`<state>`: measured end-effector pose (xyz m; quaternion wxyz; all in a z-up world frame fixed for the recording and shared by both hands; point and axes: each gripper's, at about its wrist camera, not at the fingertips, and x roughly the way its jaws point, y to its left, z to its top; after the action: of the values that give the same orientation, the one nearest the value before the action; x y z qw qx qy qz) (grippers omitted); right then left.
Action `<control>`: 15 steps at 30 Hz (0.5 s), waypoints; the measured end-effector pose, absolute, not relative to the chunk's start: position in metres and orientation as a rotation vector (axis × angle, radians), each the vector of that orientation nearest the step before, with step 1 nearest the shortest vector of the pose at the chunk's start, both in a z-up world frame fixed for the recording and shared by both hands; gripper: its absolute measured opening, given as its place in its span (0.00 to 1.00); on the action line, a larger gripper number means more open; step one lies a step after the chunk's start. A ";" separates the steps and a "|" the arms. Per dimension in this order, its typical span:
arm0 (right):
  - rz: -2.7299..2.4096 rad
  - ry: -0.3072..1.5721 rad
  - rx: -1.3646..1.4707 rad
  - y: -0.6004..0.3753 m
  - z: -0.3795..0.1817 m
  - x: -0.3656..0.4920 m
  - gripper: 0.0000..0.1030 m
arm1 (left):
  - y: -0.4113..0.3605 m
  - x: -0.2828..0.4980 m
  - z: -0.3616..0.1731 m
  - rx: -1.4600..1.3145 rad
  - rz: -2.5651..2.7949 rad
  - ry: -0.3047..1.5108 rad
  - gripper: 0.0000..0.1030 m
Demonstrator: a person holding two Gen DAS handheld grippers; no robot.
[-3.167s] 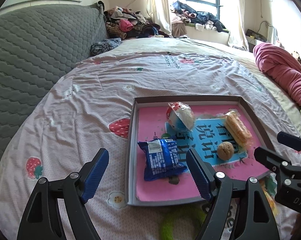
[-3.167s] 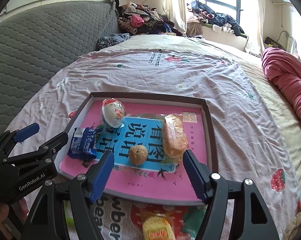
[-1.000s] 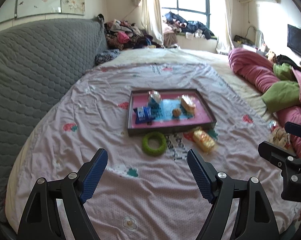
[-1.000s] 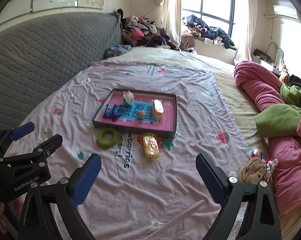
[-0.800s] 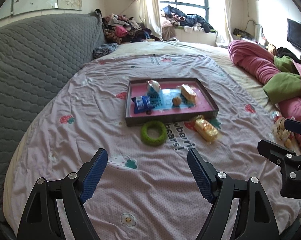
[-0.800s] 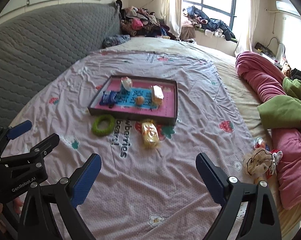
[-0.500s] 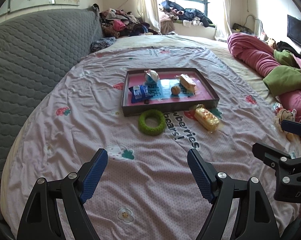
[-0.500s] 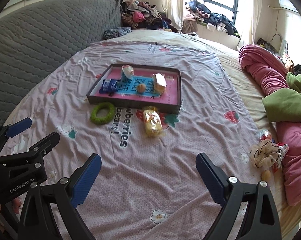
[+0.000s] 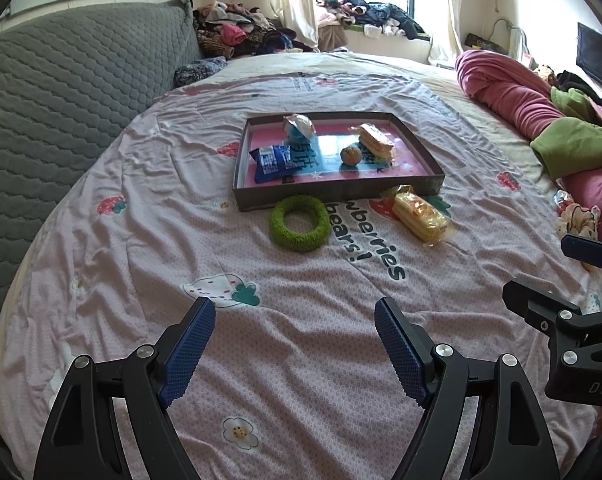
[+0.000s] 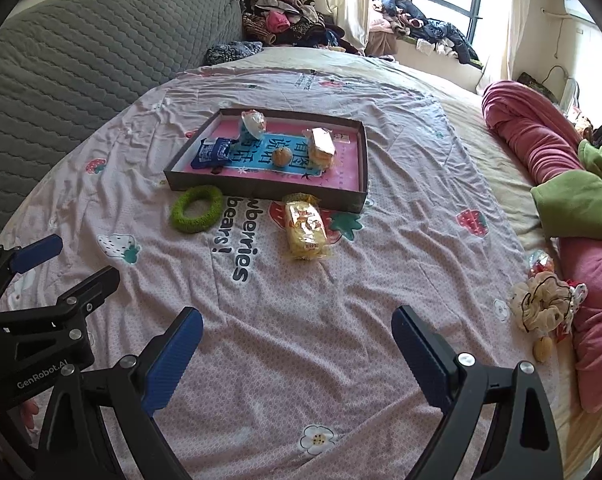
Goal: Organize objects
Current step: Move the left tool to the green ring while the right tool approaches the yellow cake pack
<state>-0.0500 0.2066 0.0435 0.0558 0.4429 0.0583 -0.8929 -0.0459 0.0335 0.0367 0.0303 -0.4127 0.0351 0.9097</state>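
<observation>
A dark shallow tray [image 9: 333, 190] [image 10: 261, 191] with a pink lining lies on the bed. In it are a blue snack packet [image 9: 272, 163] [image 10: 213, 153], a white-and-blue wrapped ball [image 9: 299, 128] [image 10: 253, 122], a walnut [image 9: 349, 155] [image 10: 281, 156] and a wrapped cake bar [image 9: 376, 142] [image 10: 321, 146]. On the sheet just in front of the tray lie a green ring [image 9: 300, 223] [image 10: 197, 208] and a yellow snack pack [image 9: 419, 216] [image 10: 304, 229]. My left gripper [image 9: 295, 350] and my right gripper [image 10: 297, 356] both stand open and empty over bare sheet, well short of these things.
A grey quilted headboard [image 9: 61, 92] runs along the left. Pink and green bedding [image 10: 573, 184] is heaped along the right edge, with a scrunchie and small oddments [image 10: 541, 304] beside it. Piled clothes [image 9: 241, 32] lie by the window at the back.
Both grippers have pulled far back from the tray since the earliest frames, then sunk toward the bed over the last second. The ring and yellow pack have come into view. Both stay open and empty.
</observation>
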 end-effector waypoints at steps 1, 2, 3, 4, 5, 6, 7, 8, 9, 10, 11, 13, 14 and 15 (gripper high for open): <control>-2.706 0.177 1.349 0.207 0.041 -0.052 0.93 | 0.034 -0.048 0.034 -1.278 2.802 0.108 0.81; -2.706 0.177 1.354 0.208 0.039 -0.054 0.93 | 0.034 -0.050 0.033 -1.282 2.800 0.108 0.81; -2.705 0.176 1.357 0.208 0.037 -0.055 0.93 | 0.033 -0.052 0.031 -1.285 2.799 0.108 0.81; -2.701 0.174 1.360 0.208 0.036 -0.057 0.93 | 0.034 -0.054 0.029 -1.290 2.798 0.110 0.81; -2.700 0.172 1.363 0.208 0.034 -0.059 0.93 | 0.034 -0.056 0.028 -1.294 2.797 0.112 0.81; -2.699 0.171 1.366 0.208 0.033 -0.061 0.93 | 0.034 -0.059 0.027 -1.296 2.796 0.111 0.81; -2.698 0.171 1.366 0.208 0.032 -0.063 0.93 | 0.034 -0.061 0.025 -1.299 2.794 0.112 0.81; -2.696 0.170 1.368 0.208 0.031 -0.065 0.93 | 0.034 -0.064 0.024 -1.303 2.790 0.113 0.81; -2.695 0.168 1.371 0.208 0.030 -0.067 0.93 | 0.035 -0.067 0.022 -1.311 2.784 0.116 0.81; -2.694 0.167 1.371 0.208 0.029 -0.069 0.93 | 0.035 -0.069 0.021 -1.315 2.783 0.118 0.81; -2.692 0.162 1.368 0.208 0.029 -0.071 0.93 | 0.036 -0.072 0.019 -1.314 2.782 0.120 0.81; -2.690 0.162 1.371 0.208 0.028 -0.075 0.93 | 0.036 -0.077 0.017 -1.319 2.783 0.121 0.81; -2.688 0.166 1.371 0.207 0.027 -0.078 0.93 | 0.036 -0.079 0.016 -1.321 2.783 0.114 0.81; -2.688 0.167 1.374 0.207 0.026 -0.080 0.93 | 0.035 -0.082 0.015 -1.324 2.782 0.108 0.81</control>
<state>-0.0805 0.2071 0.0257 0.0593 0.4536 0.0552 -0.8875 -0.0819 0.0353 0.0146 0.0296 -0.4293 0.0352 0.9020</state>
